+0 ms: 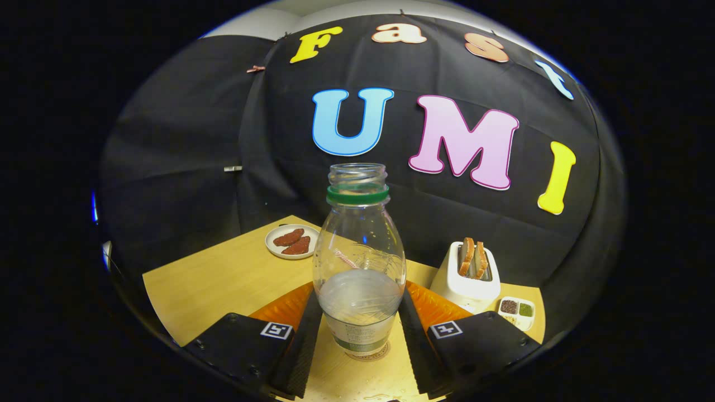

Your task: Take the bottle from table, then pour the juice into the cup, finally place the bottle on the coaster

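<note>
Clear ribbed bottle (359, 268), gripper (360, 329) fingers pressing it

This looks like a staged kitchen corner inside a recording booth, not a real home. A black cloth wall (184, 167) closes the whole upper part of the frame behind a small wooden table (223, 279). On the table, left of centre, a plate of food (292, 241) sits; at lower right stand a toaster with bread slices (468, 273) and a small two-part spice dish (517, 310).
</note>
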Motion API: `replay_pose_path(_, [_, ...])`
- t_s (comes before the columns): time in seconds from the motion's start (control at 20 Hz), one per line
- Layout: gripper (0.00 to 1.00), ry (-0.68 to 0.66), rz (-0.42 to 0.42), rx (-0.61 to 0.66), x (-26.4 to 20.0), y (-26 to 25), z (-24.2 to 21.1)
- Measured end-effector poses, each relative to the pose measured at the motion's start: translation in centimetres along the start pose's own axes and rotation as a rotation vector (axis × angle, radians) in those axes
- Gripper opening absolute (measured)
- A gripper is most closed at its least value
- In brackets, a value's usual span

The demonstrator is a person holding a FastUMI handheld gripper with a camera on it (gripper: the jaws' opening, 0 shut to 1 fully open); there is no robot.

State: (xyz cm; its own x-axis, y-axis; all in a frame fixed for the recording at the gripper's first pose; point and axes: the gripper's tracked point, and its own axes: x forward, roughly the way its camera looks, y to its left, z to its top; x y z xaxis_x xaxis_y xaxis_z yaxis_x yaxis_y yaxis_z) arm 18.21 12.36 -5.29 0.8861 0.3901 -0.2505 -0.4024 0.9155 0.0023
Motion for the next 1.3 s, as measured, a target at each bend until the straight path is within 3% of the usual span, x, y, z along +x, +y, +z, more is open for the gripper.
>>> replay_pose_path(0.3, [0.74,-0.015,-0.006,0.081,3.5,-2.1,-4.5])
replay_pose_path(0.65, [0.74,0.01,0.001,0.073,6.6,-3.2,-10.5])
replay_pose_path(1.3, [0.75,0.02,-0.005,0.082,8.0,-3.3,-13.1])
